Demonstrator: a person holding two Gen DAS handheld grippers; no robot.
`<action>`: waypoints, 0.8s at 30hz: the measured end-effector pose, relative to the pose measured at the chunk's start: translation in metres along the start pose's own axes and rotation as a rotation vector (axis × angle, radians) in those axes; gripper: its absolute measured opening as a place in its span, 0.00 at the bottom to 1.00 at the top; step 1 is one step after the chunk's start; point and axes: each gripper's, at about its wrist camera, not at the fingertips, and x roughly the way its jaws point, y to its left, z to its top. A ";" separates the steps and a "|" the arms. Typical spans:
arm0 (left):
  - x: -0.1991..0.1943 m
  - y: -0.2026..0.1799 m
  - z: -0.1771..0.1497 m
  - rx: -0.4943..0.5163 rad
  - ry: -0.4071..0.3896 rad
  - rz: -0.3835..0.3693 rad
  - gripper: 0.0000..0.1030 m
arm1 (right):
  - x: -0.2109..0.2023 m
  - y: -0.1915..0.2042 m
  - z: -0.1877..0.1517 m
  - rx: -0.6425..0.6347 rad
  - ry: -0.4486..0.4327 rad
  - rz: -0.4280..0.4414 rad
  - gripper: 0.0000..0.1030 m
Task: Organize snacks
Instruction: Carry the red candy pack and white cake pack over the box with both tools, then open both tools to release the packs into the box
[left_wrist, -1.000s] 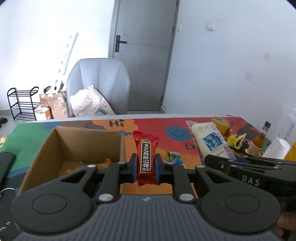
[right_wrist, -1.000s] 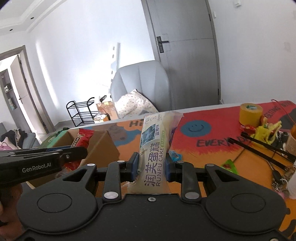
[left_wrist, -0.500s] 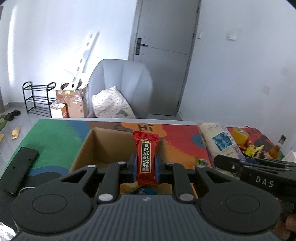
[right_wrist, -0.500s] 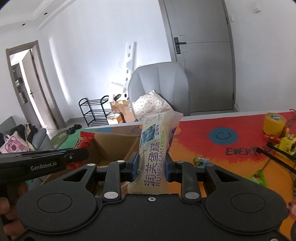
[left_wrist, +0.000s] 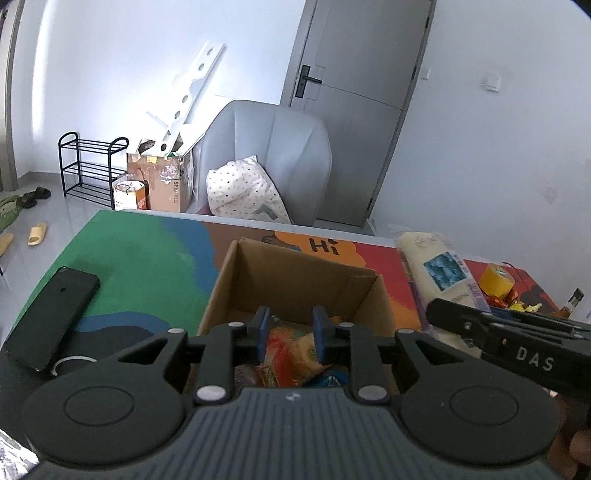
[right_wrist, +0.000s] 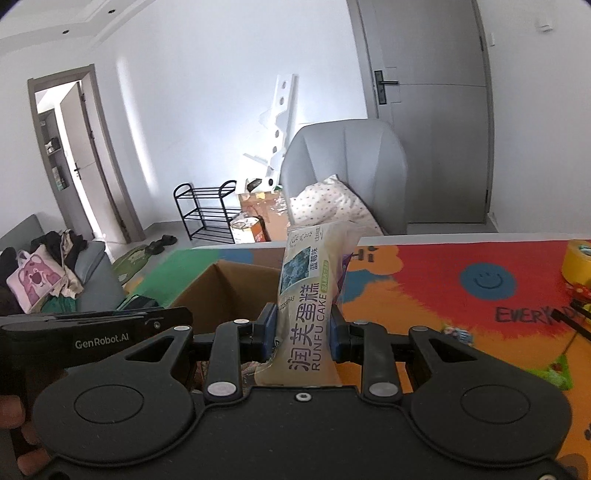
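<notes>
A brown cardboard box stands open on the colourful table mat, with several snack packets inside. My left gripper is open and empty just above the box. My right gripper is shut on a cream Runfu cake packet, held upright to the right of the box. The packet also shows in the left wrist view. The red candy packet is no longer between my left fingers.
A black phone lies on the green part of the mat at left. A yellow tape roll and small clutter sit at the right. A grey chair with a pillow stands behind the table.
My left gripper moved over the box, opened and let go of the red candy packet. My right gripper, still holding the cake packet, moved left toward the box.
</notes>
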 end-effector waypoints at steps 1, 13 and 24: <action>-0.001 0.003 0.000 -0.007 -0.002 0.004 0.24 | 0.002 0.003 0.001 -0.004 0.001 0.005 0.26; -0.012 0.030 0.003 -0.041 -0.017 0.050 0.41 | 0.020 0.032 0.010 -0.028 0.024 0.058 0.26; -0.013 0.039 0.002 -0.035 -0.021 0.090 0.72 | 0.019 0.029 0.013 0.046 -0.007 0.146 0.53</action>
